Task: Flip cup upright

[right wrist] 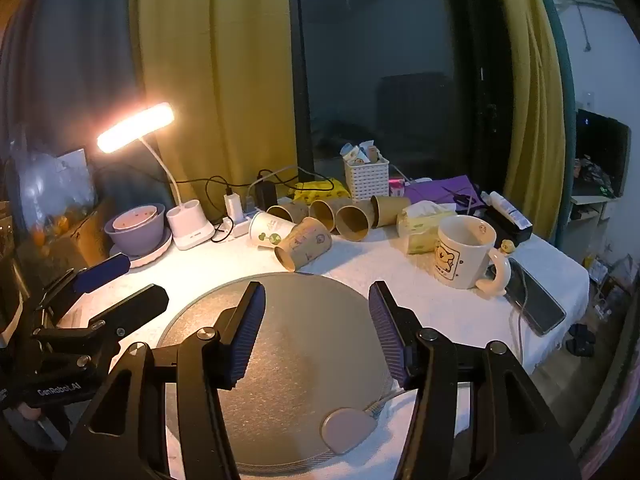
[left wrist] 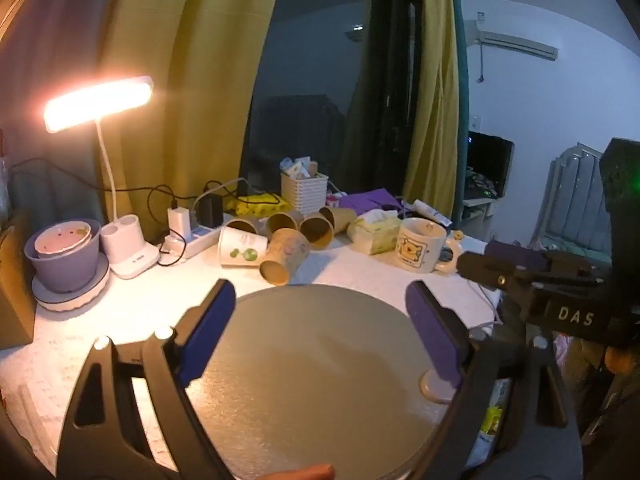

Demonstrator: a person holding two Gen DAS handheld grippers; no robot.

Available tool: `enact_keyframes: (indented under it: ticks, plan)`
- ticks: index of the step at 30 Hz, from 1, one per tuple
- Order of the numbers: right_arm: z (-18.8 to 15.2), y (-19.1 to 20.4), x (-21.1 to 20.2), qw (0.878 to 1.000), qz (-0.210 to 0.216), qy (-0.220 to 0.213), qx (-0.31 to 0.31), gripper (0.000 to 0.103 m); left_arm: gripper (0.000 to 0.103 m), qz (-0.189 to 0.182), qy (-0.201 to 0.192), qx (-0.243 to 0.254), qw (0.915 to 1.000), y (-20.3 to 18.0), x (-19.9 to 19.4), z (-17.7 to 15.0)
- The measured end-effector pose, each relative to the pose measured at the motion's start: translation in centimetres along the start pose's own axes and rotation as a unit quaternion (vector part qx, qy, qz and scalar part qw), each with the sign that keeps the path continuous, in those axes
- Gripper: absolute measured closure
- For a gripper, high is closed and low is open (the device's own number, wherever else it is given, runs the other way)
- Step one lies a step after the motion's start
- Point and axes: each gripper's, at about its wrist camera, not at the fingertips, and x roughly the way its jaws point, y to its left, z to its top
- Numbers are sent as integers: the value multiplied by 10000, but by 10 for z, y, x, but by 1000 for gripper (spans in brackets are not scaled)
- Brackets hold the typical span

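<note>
Beneath our left gripper [left wrist: 320, 312] and right gripper [right wrist: 316, 312], both spread wide and holding nothing, we see a round grey mat [right wrist: 288, 360]. Centre frame, beyond the mat's far edge, a brown printed paper cup [right wrist: 303, 243] lies on its side on the white tablecloth [right wrist: 400, 272].

the table [right wrist: 400, 264] has a white cloth over it. a round grey mat [right wrist: 288, 360] lies at the near edge. behind it several paper cups [right wrist: 304, 244] lie on their sides, next to a white mug [right wrist: 464, 252], a tissue pack [right wrist: 424, 224] and a phone [right wrist: 536, 300]. at the left stand a lit desk lamp [right wrist: 188, 224], a purple bowl on a plate [right wrist: 136, 228] and a power strip [right wrist: 236, 224]. a white basket [right wrist: 366, 178] sits at the back.
</note>
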Motion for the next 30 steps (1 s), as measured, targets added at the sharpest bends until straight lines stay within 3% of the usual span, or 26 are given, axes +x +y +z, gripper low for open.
enact_keyframes:
  ticks: [30]
  plan:
    - [-4,3,2,10000,10,22,-22,46,15,-58,3,-82,9999,4,-4,-3]
